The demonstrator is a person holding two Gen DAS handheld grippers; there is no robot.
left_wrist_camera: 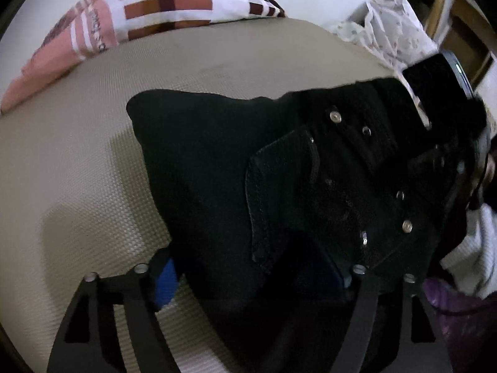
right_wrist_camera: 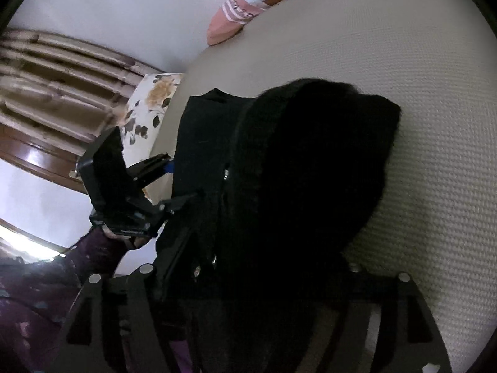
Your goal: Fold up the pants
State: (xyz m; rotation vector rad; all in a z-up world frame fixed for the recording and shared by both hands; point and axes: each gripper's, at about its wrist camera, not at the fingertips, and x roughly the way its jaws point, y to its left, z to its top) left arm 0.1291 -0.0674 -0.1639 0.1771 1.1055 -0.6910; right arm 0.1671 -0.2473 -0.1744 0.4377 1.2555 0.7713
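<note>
Black pants (left_wrist_camera: 236, 168) with a back pocket and metal rivets lie bunched on a beige textured mattress (left_wrist_camera: 77, 161). My left gripper (left_wrist_camera: 254, 276) is shut on the pants' cloth, which drapes over both fingers; a blue pad (left_wrist_camera: 166, 283) shows at the left finger. In the right wrist view the pants (right_wrist_camera: 304, 168) fill the middle and cover my right gripper (right_wrist_camera: 248, 283), which looks shut on the cloth. The left gripper (right_wrist_camera: 174, 183) also shows there, pinching the pants' edge. The right gripper's body (left_wrist_camera: 435, 93) shows at the far right of the left wrist view.
A pink and brown checked pillow (left_wrist_camera: 130, 21) lies at the mattress's far end. White patterned cloth (left_wrist_camera: 394, 28) and shelving are at the far right. A floral cloth (right_wrist_camera: 149, 105), curtains (right_wrist_camera: 56, 71) and my purple sleeve (right_wrist_camera: 62, 276) are to the left.
</note>
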